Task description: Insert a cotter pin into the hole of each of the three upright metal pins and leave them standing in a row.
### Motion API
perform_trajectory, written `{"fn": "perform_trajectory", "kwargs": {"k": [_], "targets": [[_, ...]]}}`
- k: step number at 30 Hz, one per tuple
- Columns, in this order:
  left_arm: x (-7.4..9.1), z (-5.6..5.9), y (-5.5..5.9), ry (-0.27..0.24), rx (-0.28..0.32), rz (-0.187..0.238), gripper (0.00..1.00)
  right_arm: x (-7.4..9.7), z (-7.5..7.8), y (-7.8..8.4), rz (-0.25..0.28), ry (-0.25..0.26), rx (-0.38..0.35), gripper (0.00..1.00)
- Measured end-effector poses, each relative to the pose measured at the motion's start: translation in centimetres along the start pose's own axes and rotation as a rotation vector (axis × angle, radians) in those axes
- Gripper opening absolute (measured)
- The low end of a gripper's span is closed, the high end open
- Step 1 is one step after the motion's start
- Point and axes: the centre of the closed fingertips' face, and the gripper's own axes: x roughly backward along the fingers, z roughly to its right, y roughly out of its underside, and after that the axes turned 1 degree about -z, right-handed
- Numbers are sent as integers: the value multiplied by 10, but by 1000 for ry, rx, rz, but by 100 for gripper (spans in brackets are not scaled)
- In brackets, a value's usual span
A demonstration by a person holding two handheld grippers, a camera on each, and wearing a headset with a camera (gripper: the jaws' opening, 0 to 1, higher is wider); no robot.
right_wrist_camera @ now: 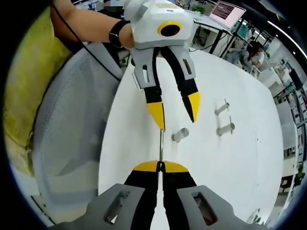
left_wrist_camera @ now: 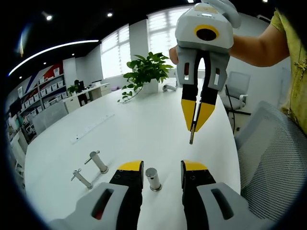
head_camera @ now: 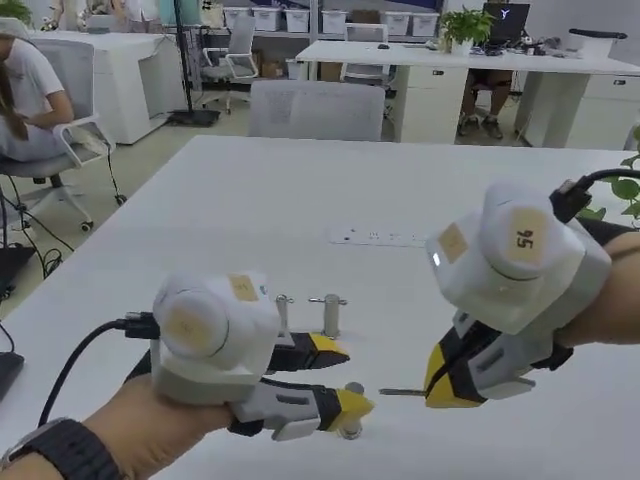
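Three metal pins (head_camera: 331,315) stand on the tabletop (head_camera: 240,210). Two far pins (left_wrist_camera: 98,161) (left_wrist_camera: 81,178) carry cotter pins (left_wrist_camera: 91,158); the near bare pin (left_wrist_camera: 153,178) sits between the left gripper's (left_wrist_camera: 162,166) released fingers (left_wrist_camera: 129,168). The right gripper (right_wrist_camera: 161,165) clenches one cotter pin (right_wrist_camera: 161,143).

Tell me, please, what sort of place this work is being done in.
Probably an open-plan office or lab: a mesh office chair at the white table, a laptop and potted plant on the far desk, and storage bins along the back.

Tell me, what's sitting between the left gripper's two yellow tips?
One upright metal pin stands between the left gripper's open tips, touching neither, in the left gripper view.
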Motion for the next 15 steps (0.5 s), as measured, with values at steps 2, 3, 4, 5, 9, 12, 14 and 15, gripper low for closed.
{"fn": "perform_trajectory", "kwargs": {"k": [2,3,4,5,9,12,14,15], "targets": [[-4,-3,4,-9,10,-11,30,1,0,4,-4,1,-8,2],[-5,-4,6,-14,15,-18,29,1,1,5,-4,3,-10,2],[-7,-7,9,-26,22,-26,29,1,1,6,-4,0,-16,2],[-9,-8,9,-27,26,-28,29,1,1,7,-5,0,-16,2],[-15,-12,15,-49,50,-49,29,2,2,8,-3,6,-22,2],[-21,-13,20,-59,66,-63,28,2,3,8,-1,6,-23,2],[-23,-12,23,-62,77,-69,27,2,3,8,0,6,-23,2],[-25,-13,25,-65,84,-77,27,2,3,7,1,7,-22,2]]}}
